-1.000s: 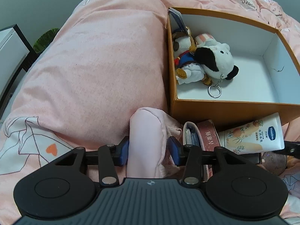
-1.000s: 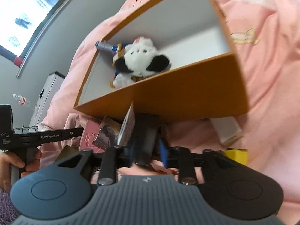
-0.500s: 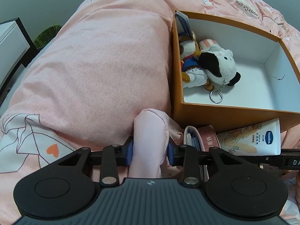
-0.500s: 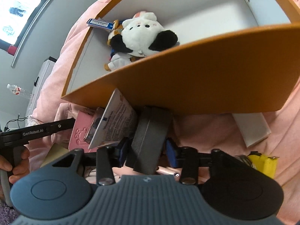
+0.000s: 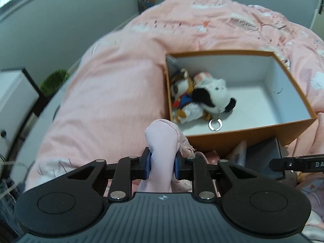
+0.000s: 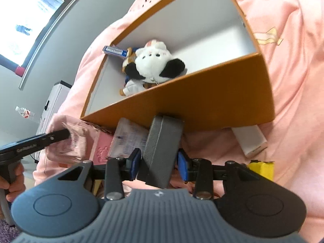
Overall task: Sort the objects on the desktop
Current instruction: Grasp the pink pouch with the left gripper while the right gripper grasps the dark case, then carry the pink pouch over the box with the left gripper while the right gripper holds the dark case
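Our left gripper point(image 5: 161, 166) is closing on the pink cloth pouch point(image 5: 162, 141), just outside the orange box point(image 5: 253, 135). We judge it soft and light: pinch mid-body. Our right gripper point(image 6: 159, 164) brackets the grey case point(image 6: 162, 147); contact unclear.

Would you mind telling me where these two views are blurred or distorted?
Left wrist view: motion blur smears the plush toy and bedding; fisheye curves the wall line. Right wrist view: the orange box bows strongly, the pink pouch by the other gripper is smeared, the grey case stays sharp.
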The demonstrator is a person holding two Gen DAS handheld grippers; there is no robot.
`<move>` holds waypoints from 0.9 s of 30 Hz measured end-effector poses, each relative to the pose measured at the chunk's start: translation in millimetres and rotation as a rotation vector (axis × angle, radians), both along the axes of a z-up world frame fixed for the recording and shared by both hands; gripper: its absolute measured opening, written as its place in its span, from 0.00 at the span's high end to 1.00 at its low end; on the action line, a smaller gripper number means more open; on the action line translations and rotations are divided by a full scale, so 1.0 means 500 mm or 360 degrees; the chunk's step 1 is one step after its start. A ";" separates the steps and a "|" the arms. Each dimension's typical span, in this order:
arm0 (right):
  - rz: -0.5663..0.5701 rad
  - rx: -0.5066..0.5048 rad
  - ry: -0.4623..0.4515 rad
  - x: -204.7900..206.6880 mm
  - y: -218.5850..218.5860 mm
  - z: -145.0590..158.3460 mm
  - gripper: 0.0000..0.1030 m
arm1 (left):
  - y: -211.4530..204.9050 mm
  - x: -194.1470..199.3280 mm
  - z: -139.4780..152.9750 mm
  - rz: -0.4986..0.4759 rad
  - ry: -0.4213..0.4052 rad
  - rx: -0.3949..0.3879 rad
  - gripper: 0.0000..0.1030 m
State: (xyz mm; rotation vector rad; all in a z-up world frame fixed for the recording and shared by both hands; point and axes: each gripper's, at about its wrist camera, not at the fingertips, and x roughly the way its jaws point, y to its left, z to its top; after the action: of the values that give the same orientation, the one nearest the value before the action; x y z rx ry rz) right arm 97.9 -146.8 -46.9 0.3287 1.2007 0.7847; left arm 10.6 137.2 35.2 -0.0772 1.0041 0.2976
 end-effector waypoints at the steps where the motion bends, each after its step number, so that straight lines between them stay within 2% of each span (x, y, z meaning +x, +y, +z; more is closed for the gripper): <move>1: -0.0010 -0.0003 -0.0022 -0.007 -0.004 0.006 0.60 | -0.005 -0.002 0.009 -0.0015 -0.0017 0.0021 0.76; 6: -0.0053 -0.0016 -0.0125 -0.043 -0.019 0.025 0.61 | -0.025 -0.011 0.062 -0.0062 -0.0136 0.0064 0.77; 10: -0.0071 0.0003 -0.0167 -0.050 -0.031 0.038 0.61 | -0.038 -0.021 0.118 -0.0087 -0.0322 0.0081 0.78; 14: -0.0092 0.0032 -0.0248 -0.055 -0.040 0.062 0.63 | -0.050 -0.017 0.156 -0.0107 -0.0480 0.0041 0.78; 18: -0.0095 0.0102 -0.0306 -0.059 -0.044 0.090 0.64 | -0.065 0.009 0.162 -0.0136 -0.0547 0.0007 0.78; 23: -0.0118 0.0205 -0.0384 -0.056 -0.065 0.134 0.64 | -0.075 0.048 0.140 -0.0146 -0.0555 -0.0093 0.78; 27: -0.0141 0.0238 -0.0439 -0.038 -0.081 0.166 0.64 | -0.084 0.072 0.123 -0.0148 -0.0566 -0.0109 0.78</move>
State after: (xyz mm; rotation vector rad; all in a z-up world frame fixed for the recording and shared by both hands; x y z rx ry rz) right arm 78.7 -187.3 36.4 0.3804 0.8658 0.8155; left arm 46.7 95.1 96.8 -0.1402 0.6623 0.1568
